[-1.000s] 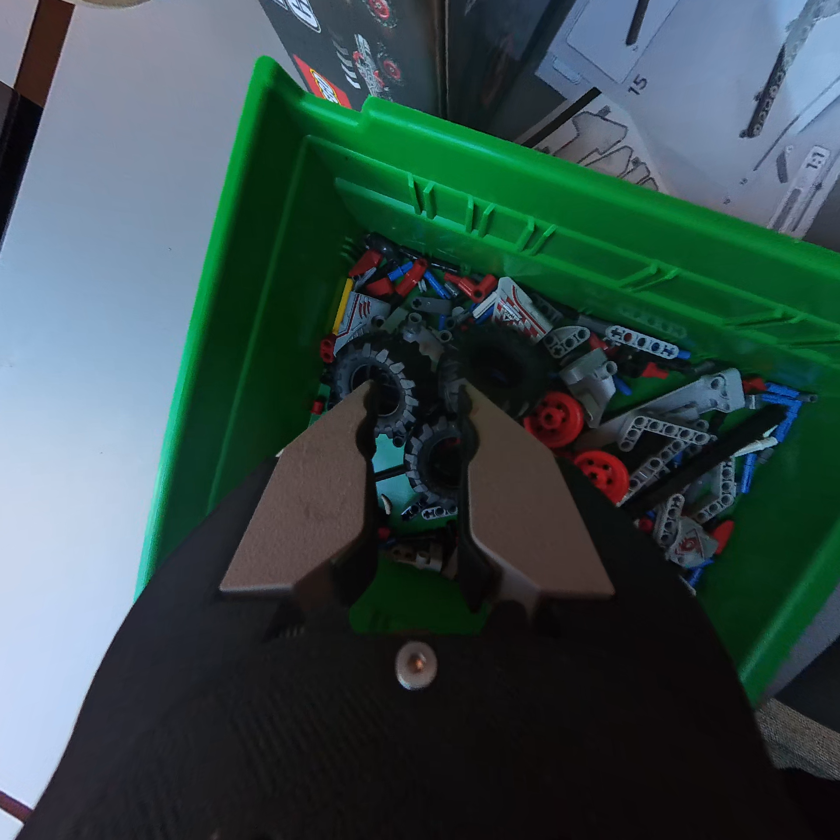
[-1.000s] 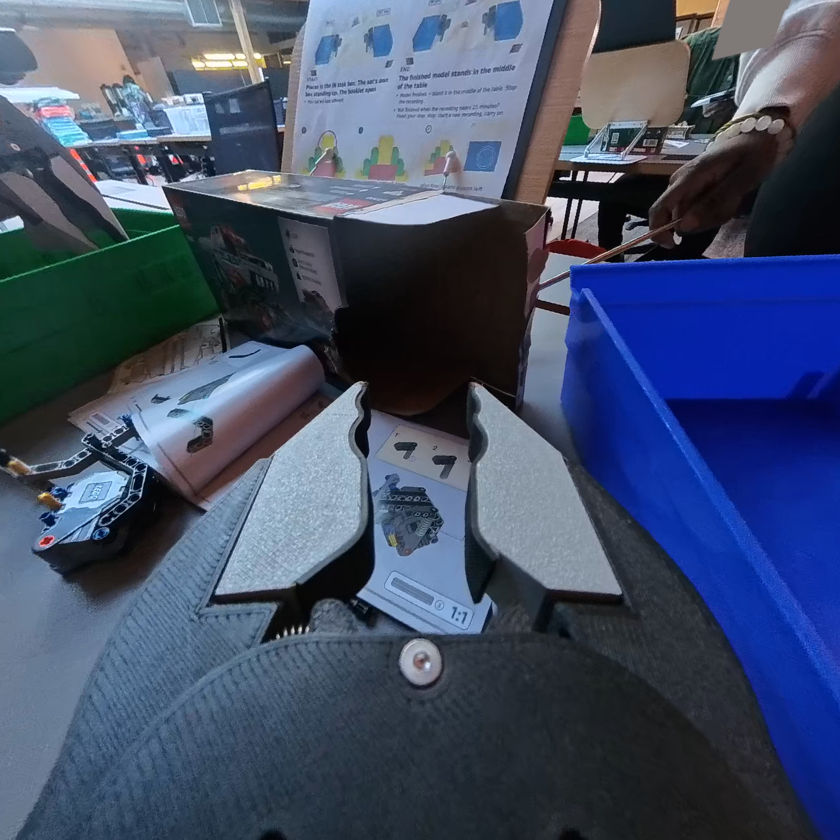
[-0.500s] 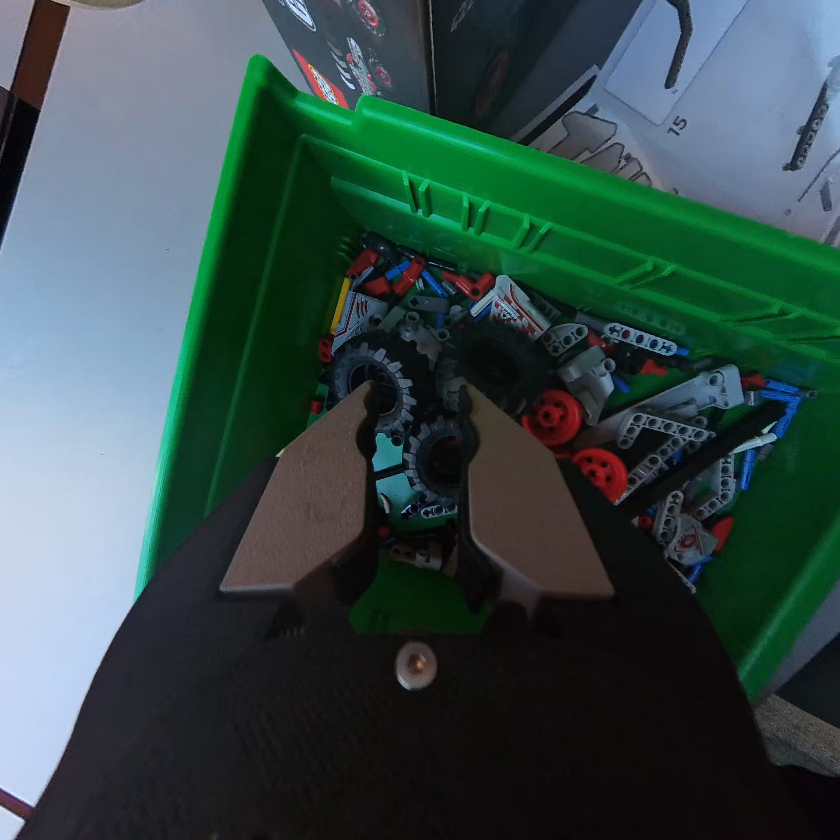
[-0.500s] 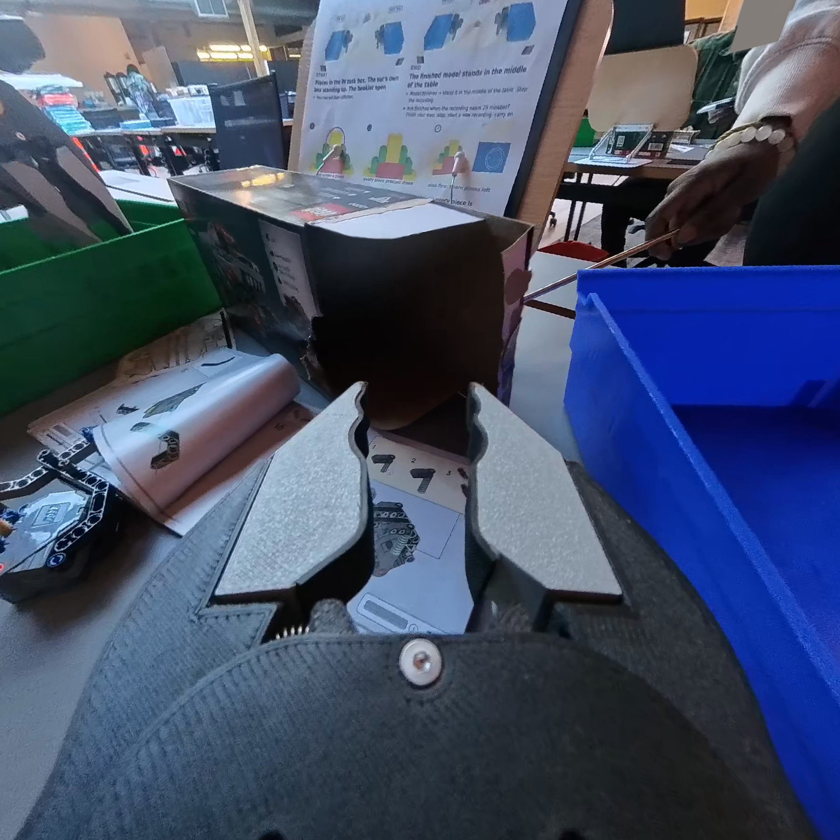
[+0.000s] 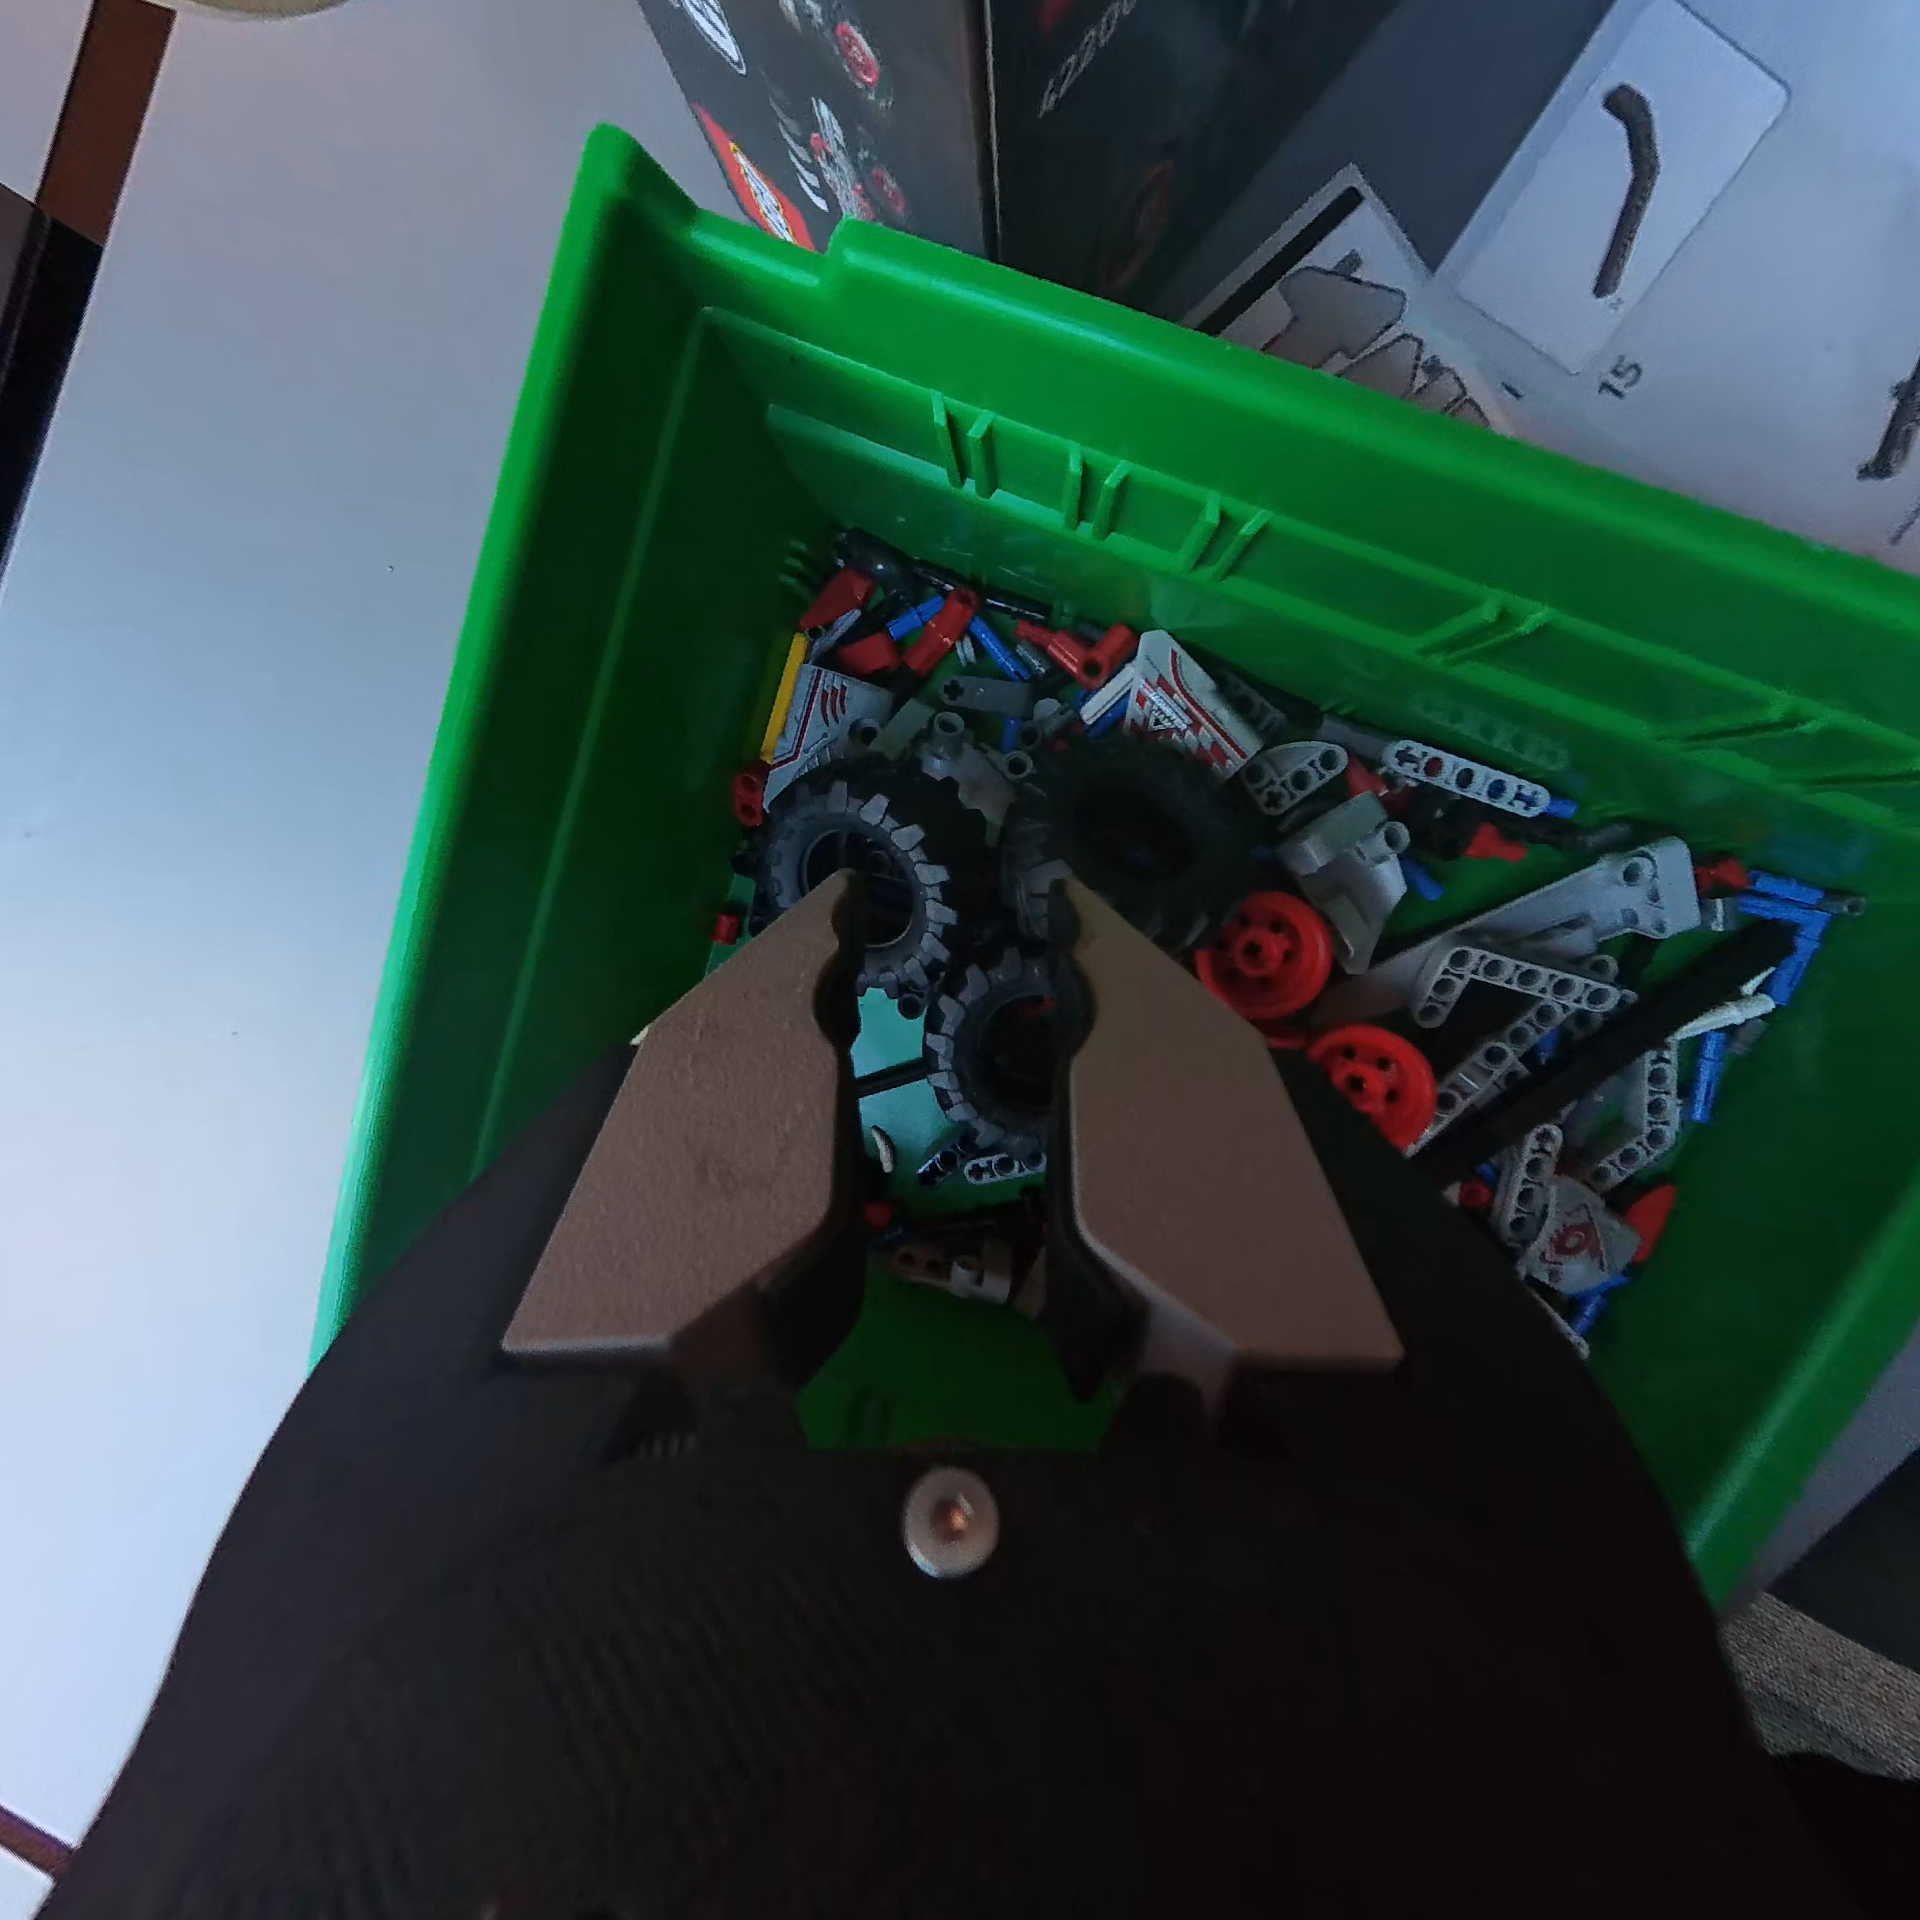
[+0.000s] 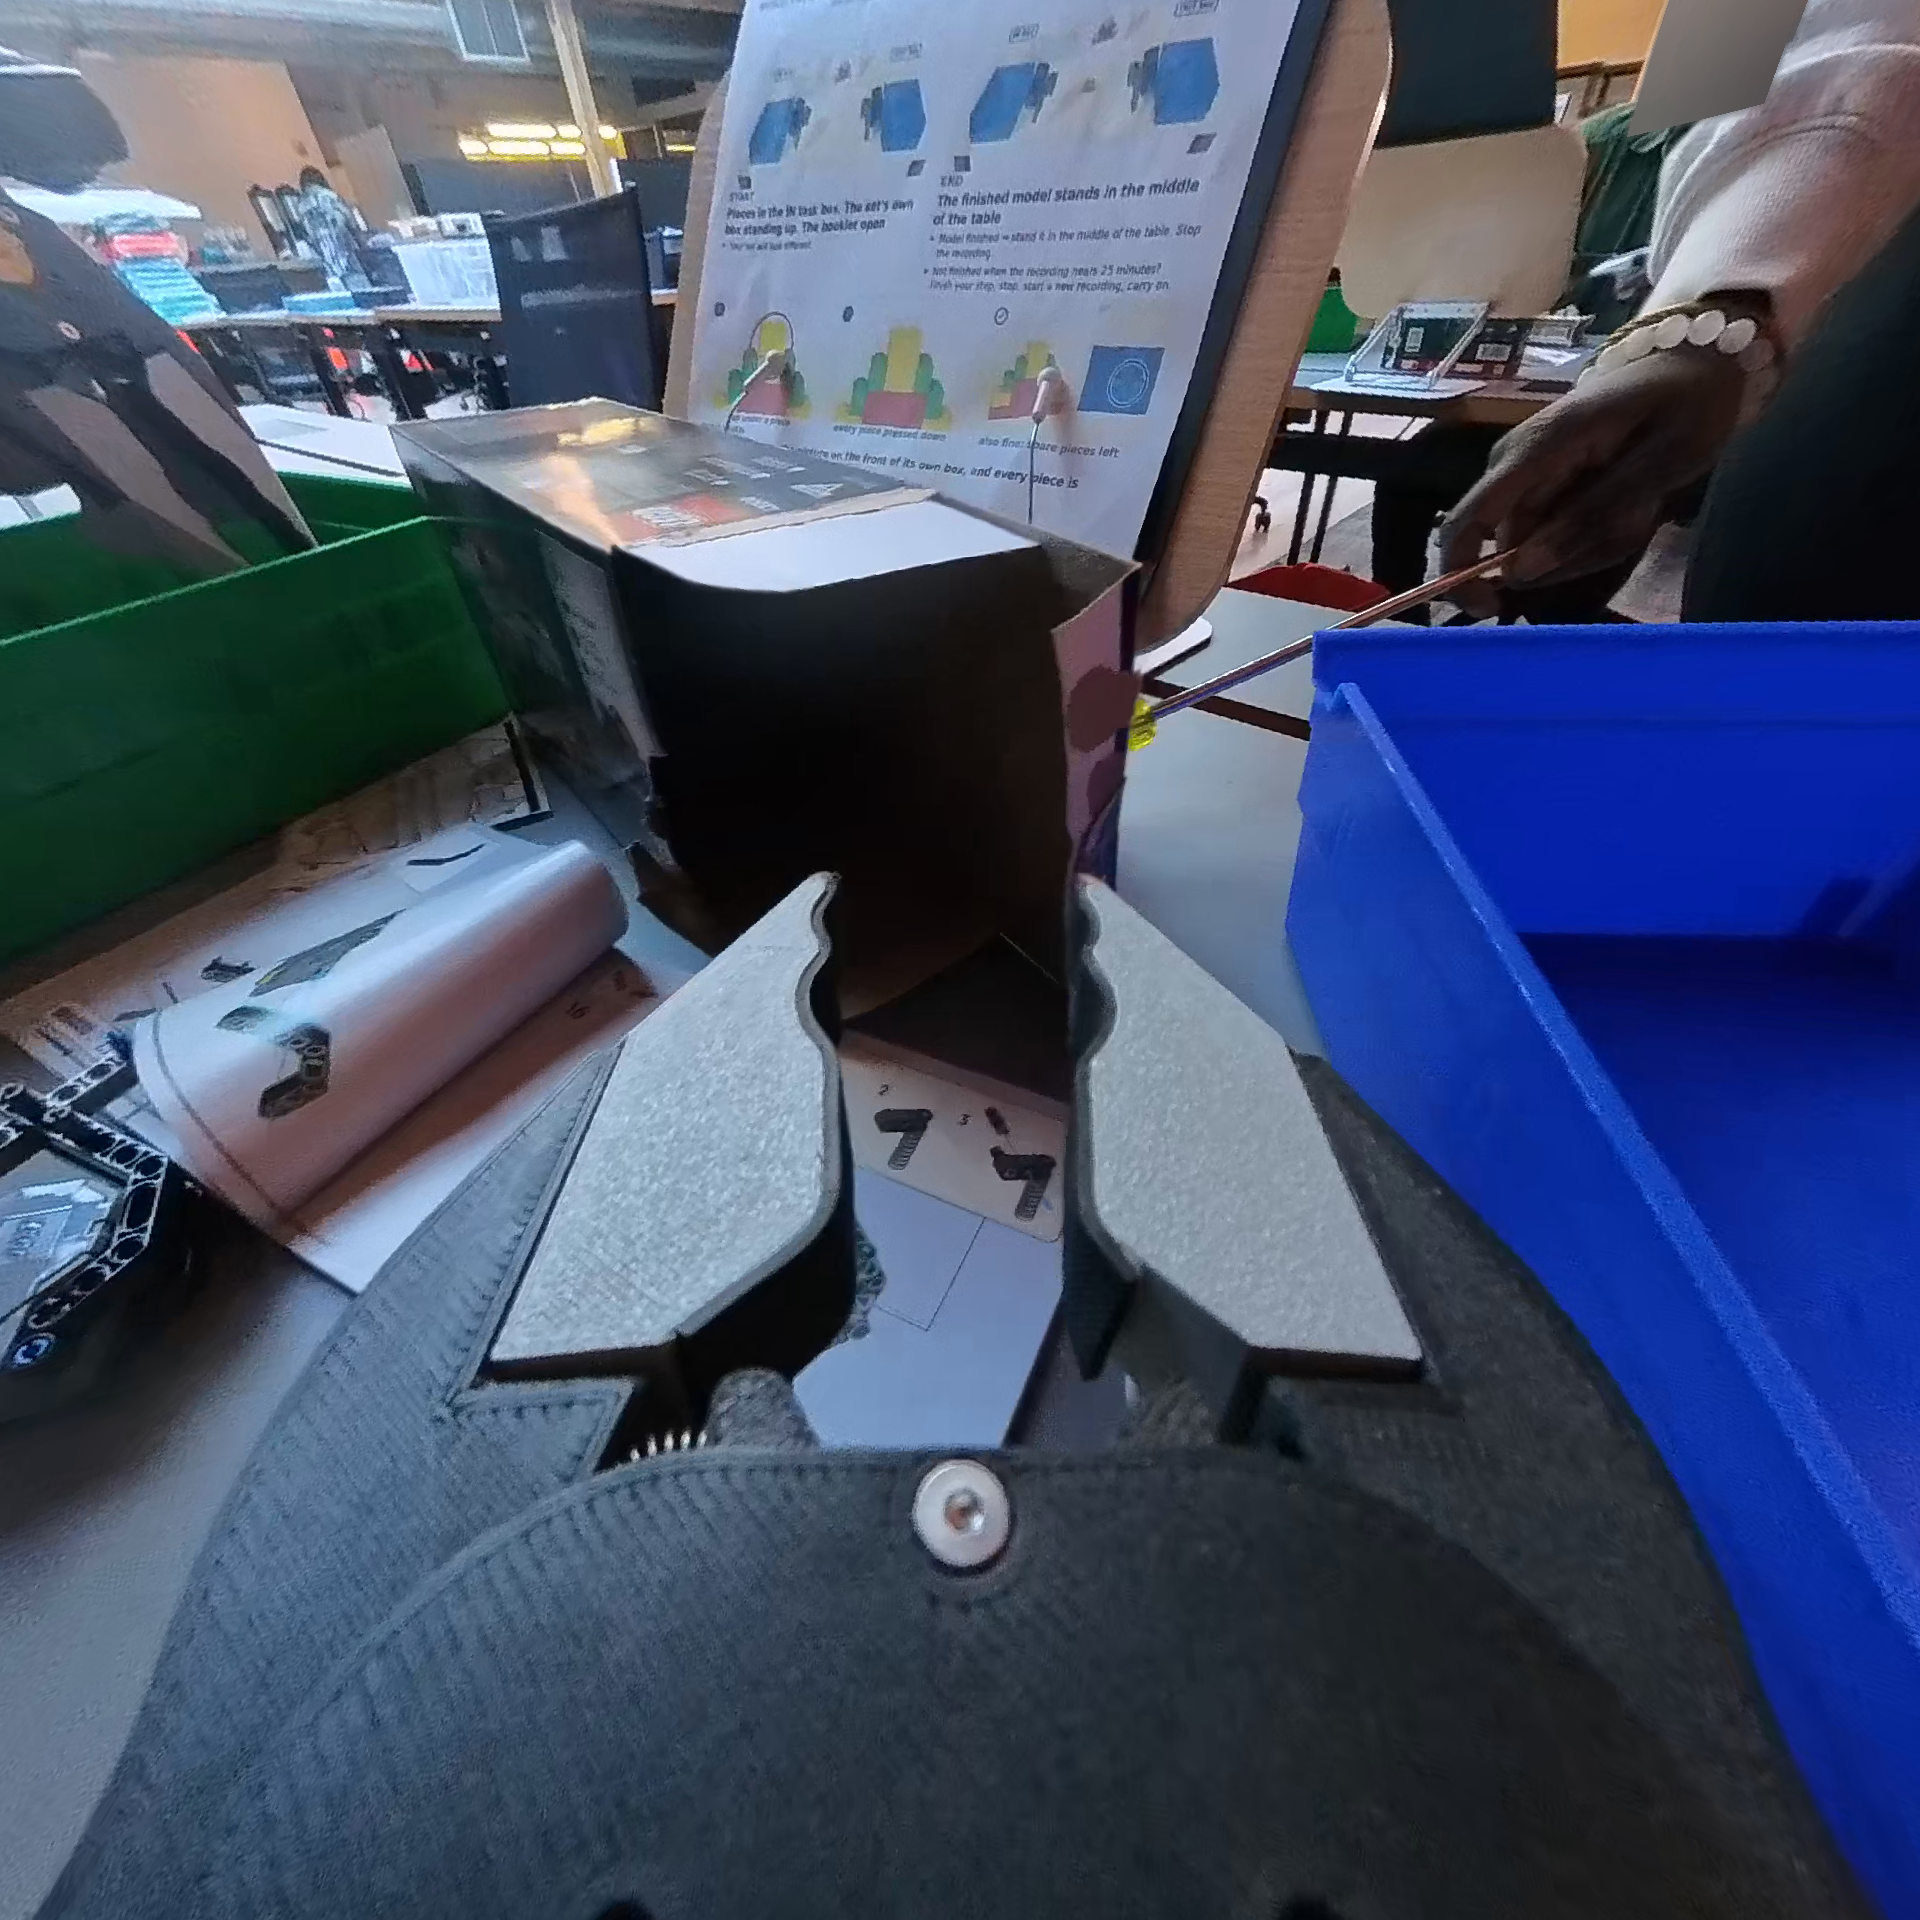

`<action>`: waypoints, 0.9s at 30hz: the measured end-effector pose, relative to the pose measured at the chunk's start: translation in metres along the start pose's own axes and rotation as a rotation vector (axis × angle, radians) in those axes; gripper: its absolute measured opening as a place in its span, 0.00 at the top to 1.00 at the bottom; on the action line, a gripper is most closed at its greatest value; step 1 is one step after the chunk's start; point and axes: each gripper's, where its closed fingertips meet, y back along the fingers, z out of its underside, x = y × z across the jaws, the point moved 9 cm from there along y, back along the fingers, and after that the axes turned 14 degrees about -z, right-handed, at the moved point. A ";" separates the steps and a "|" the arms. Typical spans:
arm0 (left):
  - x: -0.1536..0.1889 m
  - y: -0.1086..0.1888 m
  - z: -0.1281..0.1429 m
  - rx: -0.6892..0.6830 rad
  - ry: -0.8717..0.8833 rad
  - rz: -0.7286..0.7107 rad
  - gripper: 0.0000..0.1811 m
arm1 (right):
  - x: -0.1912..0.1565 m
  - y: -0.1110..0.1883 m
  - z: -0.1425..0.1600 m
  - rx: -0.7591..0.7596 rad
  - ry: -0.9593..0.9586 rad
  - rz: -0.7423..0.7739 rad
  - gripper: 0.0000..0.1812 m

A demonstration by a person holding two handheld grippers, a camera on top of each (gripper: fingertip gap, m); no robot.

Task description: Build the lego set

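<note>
My left gripper is open and empty, held above the green bin. The bin holds many loose pieces: black tyres, red wheel hubs, grey beams, and small blue and red pins. My right gripper is open and empty, low over the open instruction booklet, pointing at the dark set box. A partly built black frame assembly lies on the table at the left edge of the right wrist view. The left gripper also shows far left there.
A blue bin stands at the right, its visible part empty. An instruction poster on a board stands behind the box. A person's hand holds a thin stick behind the blue bin. The set box and booklet page lie beyond the green bin.
My right gripper has moved forward and right toward the set box; the frame assembly slid to the view's left edge. My left gripper shifted slightly over the green bin. Both stayed open.
</note>
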 end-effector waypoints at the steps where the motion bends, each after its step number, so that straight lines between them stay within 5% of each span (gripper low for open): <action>1: 0.000 0.000 0.000 0.001 0.001 -0.001 0.82 | 0.000 0.000 0.000 0.001 0.000 0.000 0.78; 27: -0.005 0.011 0.001 0.030 0.025 -0.017 0.82 | 0.003 0.006 0.000 0.014 -0.007 0.023 0.79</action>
